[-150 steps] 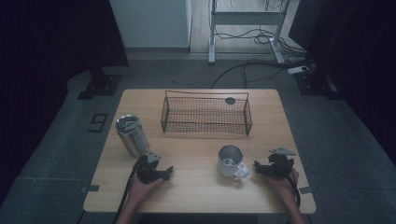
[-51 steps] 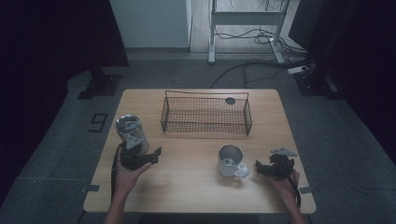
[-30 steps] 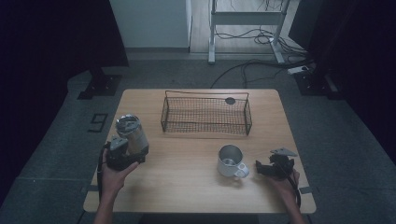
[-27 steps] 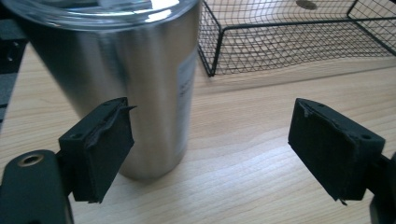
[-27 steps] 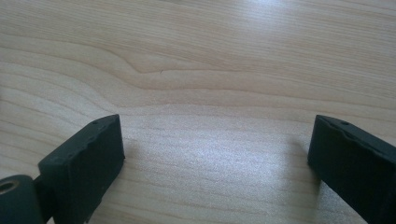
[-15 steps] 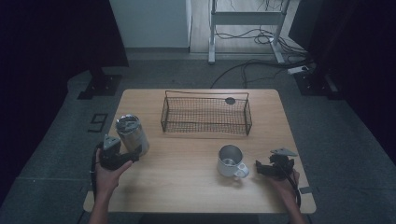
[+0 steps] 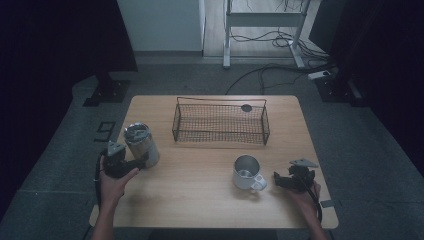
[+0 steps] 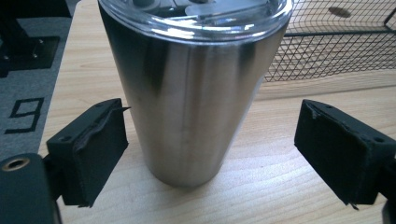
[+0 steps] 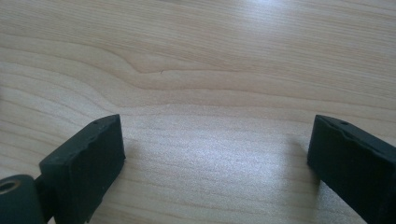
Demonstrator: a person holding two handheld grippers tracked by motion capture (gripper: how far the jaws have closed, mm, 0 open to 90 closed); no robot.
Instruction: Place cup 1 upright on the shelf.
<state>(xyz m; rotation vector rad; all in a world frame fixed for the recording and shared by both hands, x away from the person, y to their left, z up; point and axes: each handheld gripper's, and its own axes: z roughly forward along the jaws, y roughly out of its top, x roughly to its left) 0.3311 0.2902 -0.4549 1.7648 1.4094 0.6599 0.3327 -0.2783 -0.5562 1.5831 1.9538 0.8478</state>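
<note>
The steel tumbler [image 7: 141, 145] stands near the table's [image 7: 200, 200] left edge, in front of and to the left of the wire basket [image 7: 220, 122]. There is only a narrow strip of wood between it and that edge, while to its right a broad bare stretch of table runs across to the metal mug [image 7: 247, 172].

The left tool [image 7: 131, 164] sits right at the tumbler's base. In the left gripper view its jaws have just been opening; the tumbler [image 8: 191, 93] is between them, with daylight on both sides and neither pad [image 8: 95, 149] pressing on it.

The tumbler is brushed stainless steel with soft vertical reflections, capped with a clear plastic lid. It tapers, wide at the rim and narrow at the foot. It stands upright, long axis vertical, lid up and base flat on the wood.

The right tool [image 7: 276, 180] rests near the front right of the table, just right of the mug, whose handle is turned toward it. In the right gripper view its jaws stand well apart over bare wood grain, with nothing between them. The mug stands upright, mouth open to the ceiling, apart from the basket behind it.
</note>
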